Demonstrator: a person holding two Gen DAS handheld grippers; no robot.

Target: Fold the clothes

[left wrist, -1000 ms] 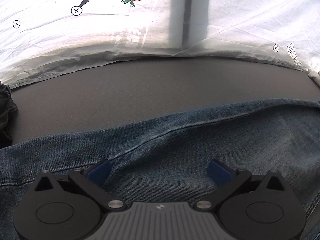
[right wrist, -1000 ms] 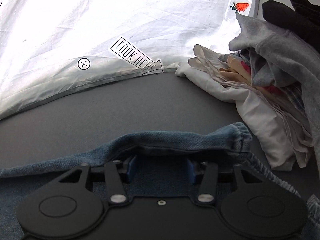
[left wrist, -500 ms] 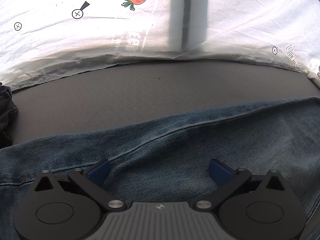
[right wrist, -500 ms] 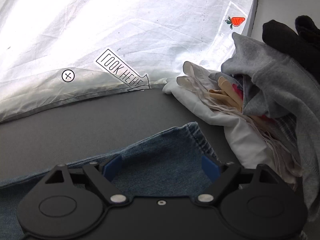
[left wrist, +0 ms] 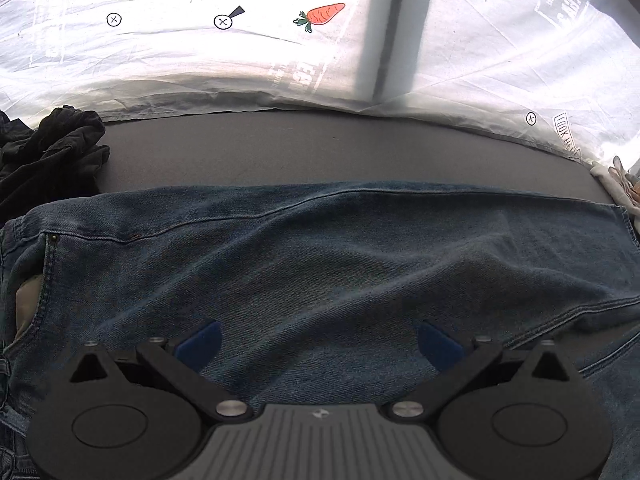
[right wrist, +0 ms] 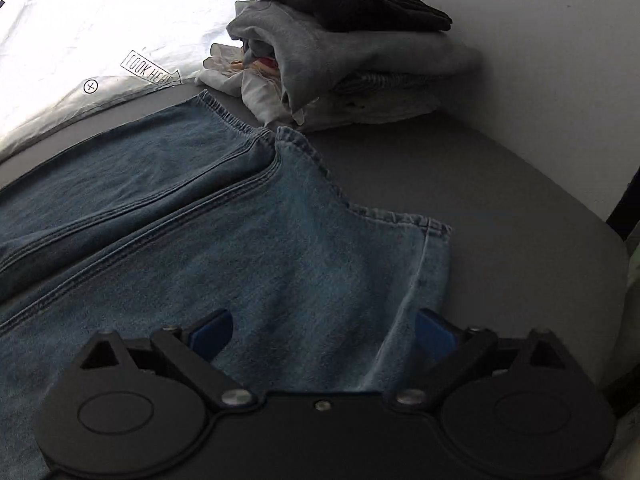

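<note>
A pair of blue jeans (left wrist: 320, 260) lies flat across the grey table (left wrist: 320, 152), waist and pocket at the left, legs running right. In the right wrist view the jeans (right wrist: 224, 240) end in two hemmed leg cuffs lying side by side. My left gripper (left wrist: 318, 344) is open and empty, hovering above the thigh area. My right gripper (right wrist: 322, 332) is open and empty above the near leg, close to its cuff.
A stack of folded clothes (right wrist: 340, 60), grey, white and black, sits at the back right just beyond the cuffs. A crumpled black garment (left wrist: 48, 152) lies at the back left. A white printed sheet (left wrist: 200, 60) hangs behind the table. The table's right edge (right wrist: 600, 220) is close.
The right gripper let go of the leg cuff, opened and pulled back and up. The left gripper stayed open and drew back, showing more of the jeans.
</note>
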